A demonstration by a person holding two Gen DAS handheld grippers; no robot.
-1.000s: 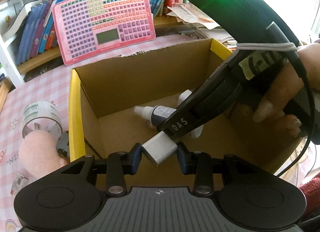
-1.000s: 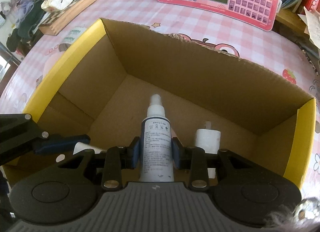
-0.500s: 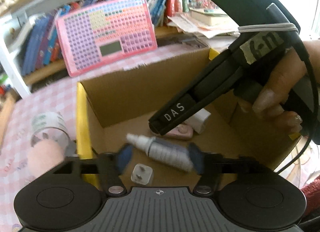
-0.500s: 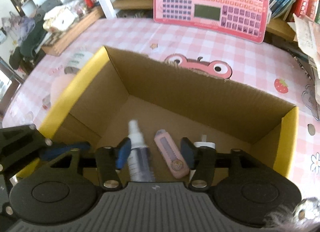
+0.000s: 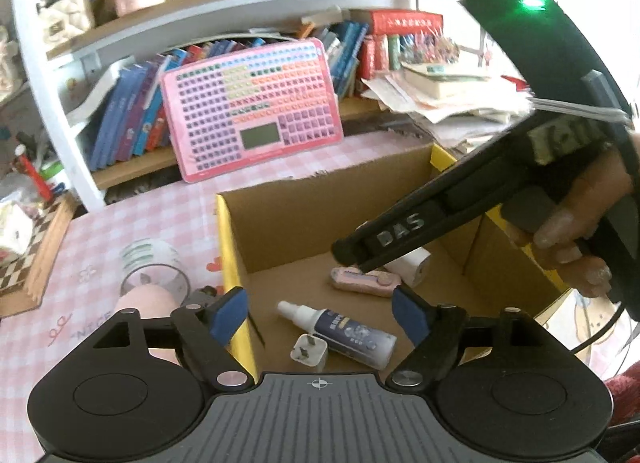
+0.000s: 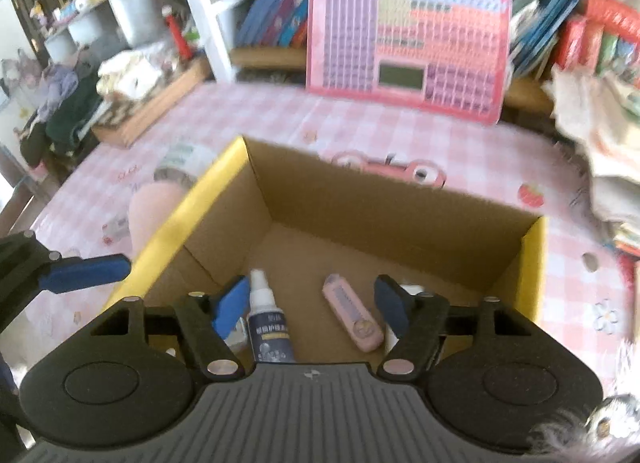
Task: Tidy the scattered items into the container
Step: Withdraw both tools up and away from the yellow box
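A cardboard box (image 5: 320, 219) with yellow rims stands on the pink checked table. On its floor lie a spray bottle (image 5: 344, 333), a white plug (image 5: 309, 351), a pink flat case (image 5: 366, 281) and a white charger (image 5: 412, 265). My left gripper (image 5: 318, 309) hovers above the box's near left side. Its jaws are opening, with nothing between the pads. My right gripper (image 6: 312, 297) hangs over the spray bottle (image 6: 268, 327) and pink case (image 6: 354, 321). Its jaws are opening too and grip nothing. A tape roll (image 5: 154, 267) and a pink puff (image 5: 146, 303) lie left of the box.
A pink toy keyboard (image 5: 252, 111) leans against a bookshelf behind the table. A wooden chessboard box (image 5: 28, 263) sits at the far left. Loose papers and books (image 5: 448, 103) are heaped at the back right. A hand (image 5: 576, 231) holds the right gripper.
The left gripper let go of the white plug and the right one let go of the spray bottle. Both items now lie on the box floor. Both grippers rose and widened.
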